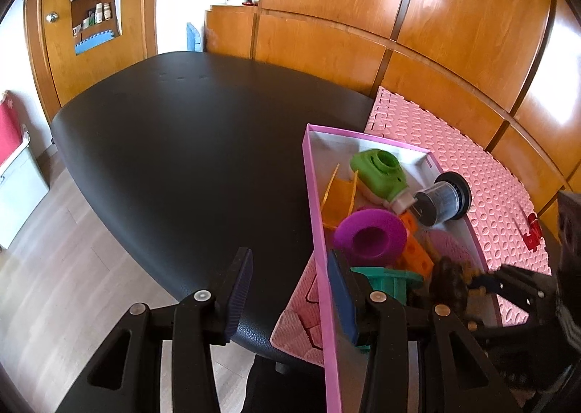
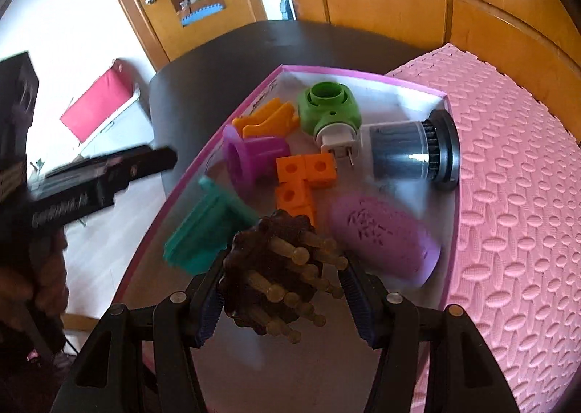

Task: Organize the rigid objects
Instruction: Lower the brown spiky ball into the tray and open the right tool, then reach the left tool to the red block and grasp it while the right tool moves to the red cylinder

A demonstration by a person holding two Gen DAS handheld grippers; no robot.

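Observation:
A pink-rimmed white box [image 2: 359, 80] holds rigid parts: a green plug piece [image 2: 328, 109], a purple flanged piece [image 2: 250, 158], orange cubes [image 2: 303, 177], a teal part [image 2: 207, 227], a pink oval brush [image 2: 385, 238] and a grey capped jar [image 2: 410, 155]. My right gripper [image 2: 281, 289] is shut on a dark brown massage brush with amber pegs [image 2: 279, 267], held over the box's near end. My left gripper [image 1: 290, 289] is open and straddles the box's left wall [image 1: 319, 249]. The brush and the right gripper show at lower right in the left wrist view [image 1: 450, 282].
The box sits on a pink foam mat [image 2: 515, 195] on a black table [image 1: 189, 144]. Wooden cabinets [image 1: 417, 13] stand behind. The floor [image 1: 54, 260] lies to the left. The left gripper's body [image 2: 98, 173] shows at the left of the right wrist view.

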